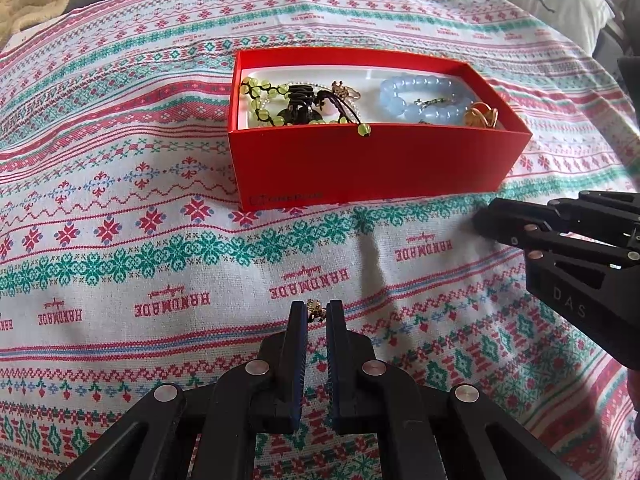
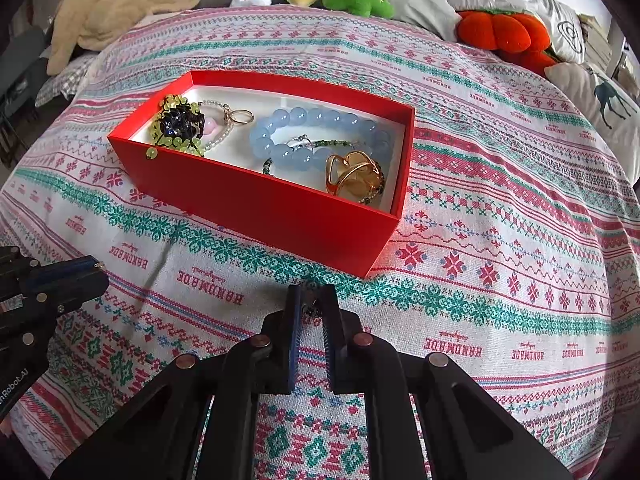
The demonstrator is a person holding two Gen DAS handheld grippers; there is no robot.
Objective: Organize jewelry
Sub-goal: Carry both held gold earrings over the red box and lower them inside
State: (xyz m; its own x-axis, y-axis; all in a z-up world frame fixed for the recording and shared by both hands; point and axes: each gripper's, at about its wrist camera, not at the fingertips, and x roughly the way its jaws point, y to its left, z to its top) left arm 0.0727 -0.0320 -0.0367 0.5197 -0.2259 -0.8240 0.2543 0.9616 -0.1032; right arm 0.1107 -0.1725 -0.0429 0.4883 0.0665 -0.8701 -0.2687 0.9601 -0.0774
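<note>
**Two small pieces pinched, box straight ahead**

The left tool [image 1: 317, 314] is nearly closed and holds a small gold trinket [image 1: 315, 311] at its tips, just above the patterned bedspread [image 1: 160, 240]. The right tool [image 2: 314, 300] is narrow too, pinched on a small dark piece [image 2: 311, 307] that is too tiny and shadowed to name.

The red box [image 2: 280, 216] sits on the bed beyond both tools, open at the top, its long axis running across the view. Inside lie a blue bead bracelet [image 2: 316, 128], a big gold ring [image 2: 352, 176], green beads [image 2: 176, 120] and a black hair clip [image 1: 298, 100]. One green bead hangs over the near wall.

The move to come turns on this: the box lies forward of and above each tool's tips, so either piece has to go up over the near wall before it can be let go. From the right wrist view the box's near corner is just beyond the right tool, so that hand looks the nearer. The left tool has more bedspread to cross.
</note>
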